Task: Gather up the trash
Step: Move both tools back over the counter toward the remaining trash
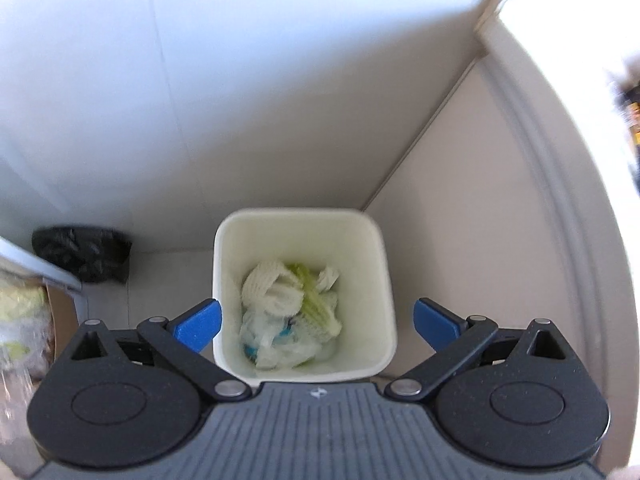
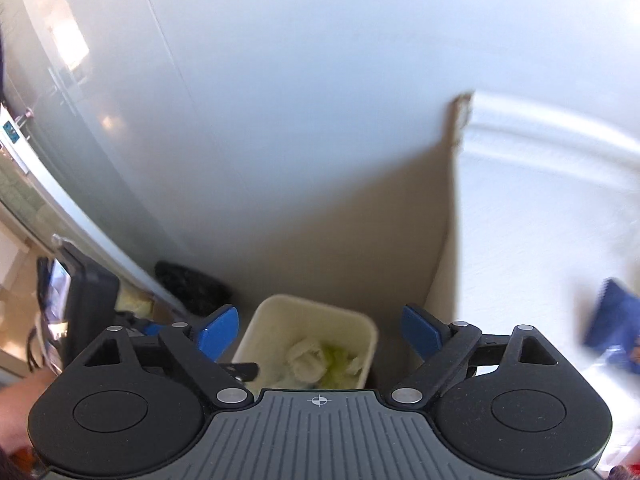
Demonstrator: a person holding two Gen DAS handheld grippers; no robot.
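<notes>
A cream square waste bin [image 1: 360, 248] stands on the floor in a corner. It holds crumpled white tissue, green scraps and clear plastic [image 1: 290, 304]. My left gripper [image 1: 318, 322] is open and empty, right above the bin's mouth, its blue fingers [image 1: 200, 324] spread wider than the bin. In the right wrist view the bin [image 2: 280, 316] sits below my right gripper [image 2: 320, 336], which is open and empty and higher up. The left gripper's body [image 2: 90, 300] shows at the left there.
A black plastic bag [image 1: 84, 254] lies on the floor left of the bin. A beige panel [image 1: 460, 200] and a white wall [image 1: 200, 100] form the corner. A bag of clutter [image 1: 20, 320] is at the far left. A blurred blue object [image 2: 612, 324] is at the right.
</notes>
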